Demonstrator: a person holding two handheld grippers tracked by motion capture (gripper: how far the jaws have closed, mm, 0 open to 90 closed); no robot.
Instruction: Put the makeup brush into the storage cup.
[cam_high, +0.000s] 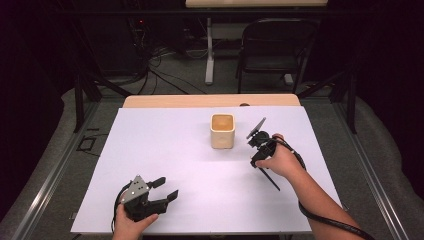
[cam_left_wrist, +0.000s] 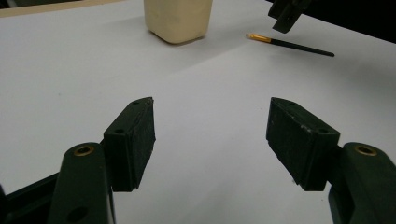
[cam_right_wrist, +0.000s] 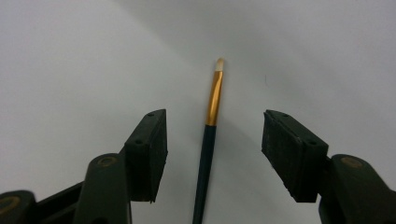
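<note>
I see the slim paintbrush (cam_right_wrist: 208, 140), with dark green handle, brass-coloured ferrule and pale bristle tip, lying flat on the smooth white counter (cam_high: 165, 145), to the right of the cream square cup (cam_high: 222, 130) with rounded corners. My right gripper (cam_right_wrist: 212, 154) hovers over it, matte black jaws spread wide on either side of the handle, pads apart from it. My left gripper (cam_left_wrist: 212, 140) sits near the counter's front edge, well apart from the brush, jaws likewise spread with nothing between them.
</note>
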